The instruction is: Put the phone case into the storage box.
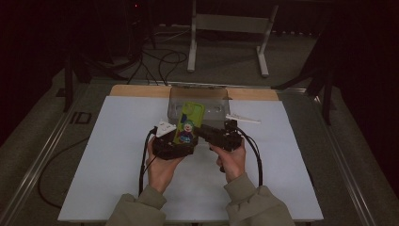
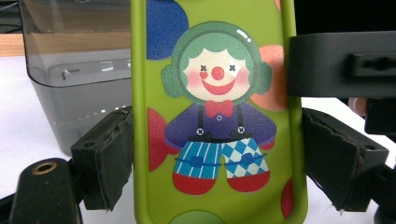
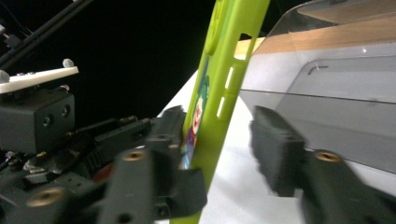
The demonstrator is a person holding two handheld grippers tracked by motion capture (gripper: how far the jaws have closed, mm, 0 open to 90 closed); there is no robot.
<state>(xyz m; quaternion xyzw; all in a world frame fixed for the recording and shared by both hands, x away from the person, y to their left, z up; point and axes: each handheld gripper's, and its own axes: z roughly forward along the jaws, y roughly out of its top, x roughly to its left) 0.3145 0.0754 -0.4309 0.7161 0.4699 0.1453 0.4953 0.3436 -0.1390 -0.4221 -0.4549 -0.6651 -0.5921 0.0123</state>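
my left tongs [image 2: 210, 158] are clamped shut on the two long edges of the lime-green rubber phone case with a clown print [image 2: 217, 116], holding it upright above the white surface [image 1: 117, 155], just in front of the smoky transparent plastic box [image 1: 200, 96]. my right tongs [image 3: 219, 154] straddle the case's side edge, part open, one pad touching, the other apart.

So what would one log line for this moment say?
left gripper: shut on phone case edges | right gripper: jaws either side of case, one pad apart | case: upright, before grey box
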